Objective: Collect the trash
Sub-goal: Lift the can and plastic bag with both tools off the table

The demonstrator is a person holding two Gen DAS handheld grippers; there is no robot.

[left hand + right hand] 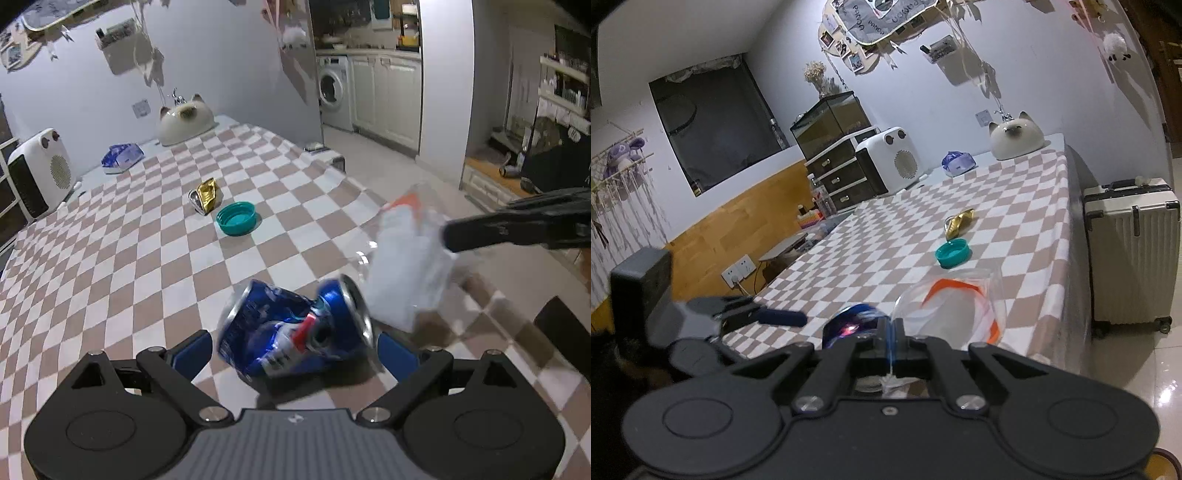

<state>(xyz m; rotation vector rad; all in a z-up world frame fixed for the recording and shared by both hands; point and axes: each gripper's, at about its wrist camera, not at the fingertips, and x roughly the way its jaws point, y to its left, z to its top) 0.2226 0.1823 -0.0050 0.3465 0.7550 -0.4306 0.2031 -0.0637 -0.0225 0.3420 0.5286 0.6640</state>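
A crushed blue can (pixel 295 328) shows blurred between the wide-apart blue pads of my left gripper (pixel 295 350); the pads do not touch it. It lies right beside a clear plastic bag (pixel 406 266) with an orange stripe. My right gripper (pixel 892 332) is shut on the bag's (pixel 953 306) edge and holds it over the table's near edge. The can (pixel 855 325) peeks out just left of the bag. In the right wrist view one left gripper finger (pixel 783 316) reaches in from the left. A gold wrapper (pixel 207 199) and a teal lid (pixel 236 218) lie mid-table.
The checkered tablecloth (pixel 110 258) covers the table. At its far end stand a cat-shaped ceramic (pixel 184 122), a blue-white packet (pixel 122 157) and a white heater (pixel 40 173). A pale suitcase (pixel 1130 251) stands on the floor to the table's right.
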